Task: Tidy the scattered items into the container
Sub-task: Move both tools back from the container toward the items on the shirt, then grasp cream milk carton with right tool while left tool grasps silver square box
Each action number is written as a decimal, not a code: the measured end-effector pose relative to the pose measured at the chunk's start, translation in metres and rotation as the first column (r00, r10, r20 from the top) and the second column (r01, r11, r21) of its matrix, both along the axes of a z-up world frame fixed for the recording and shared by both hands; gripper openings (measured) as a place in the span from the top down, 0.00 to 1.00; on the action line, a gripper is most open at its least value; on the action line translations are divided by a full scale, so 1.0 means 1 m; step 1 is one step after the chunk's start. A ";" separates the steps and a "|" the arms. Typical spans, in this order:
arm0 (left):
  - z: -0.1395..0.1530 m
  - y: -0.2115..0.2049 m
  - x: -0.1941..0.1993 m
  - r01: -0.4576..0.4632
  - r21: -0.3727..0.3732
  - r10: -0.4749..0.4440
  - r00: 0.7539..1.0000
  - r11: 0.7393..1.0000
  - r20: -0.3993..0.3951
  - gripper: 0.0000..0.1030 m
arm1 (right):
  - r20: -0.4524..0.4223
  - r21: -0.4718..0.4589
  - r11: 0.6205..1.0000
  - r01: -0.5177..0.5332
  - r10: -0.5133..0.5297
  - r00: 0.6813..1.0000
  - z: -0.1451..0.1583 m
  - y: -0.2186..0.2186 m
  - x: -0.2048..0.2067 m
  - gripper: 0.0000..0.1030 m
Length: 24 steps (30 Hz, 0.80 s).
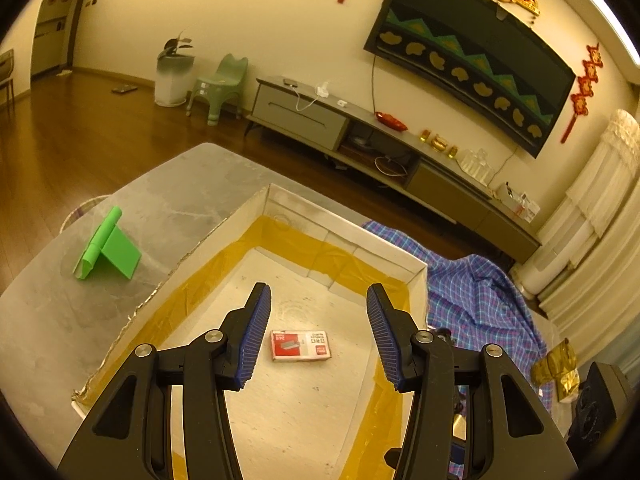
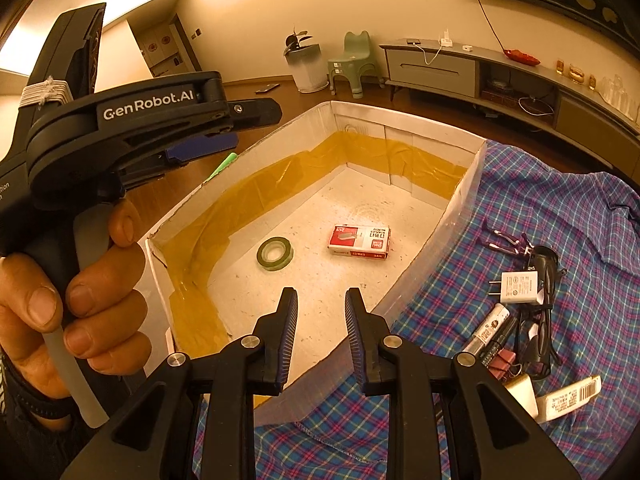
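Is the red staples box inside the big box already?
Inside. The red staples box lies flat on the floor of the big box, beside the tape roll.

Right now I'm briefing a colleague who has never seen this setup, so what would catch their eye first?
Probably the big white cardboard box lined with yellow tape, centre of both views, holding a red staple box and a tape roll. Next, the blue plaid cloth to the box's right, with a charger plug, glasses and markers still scattered on it. Both the left gripper and the right gripper hang empty above the box.
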State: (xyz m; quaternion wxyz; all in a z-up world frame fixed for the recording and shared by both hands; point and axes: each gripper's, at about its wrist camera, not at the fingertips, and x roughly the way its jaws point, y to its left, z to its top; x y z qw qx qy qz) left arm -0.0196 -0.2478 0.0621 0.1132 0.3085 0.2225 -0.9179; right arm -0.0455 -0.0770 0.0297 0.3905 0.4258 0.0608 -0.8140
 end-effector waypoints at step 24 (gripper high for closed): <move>0.022 0.095 0.006 0.234 -0.071 -0.233 0.972 0.970 0.028 0.49 | 0.034 -0.083 0.991 0.102 -0.100 0.994 -0.010 0.108 0.021 0.71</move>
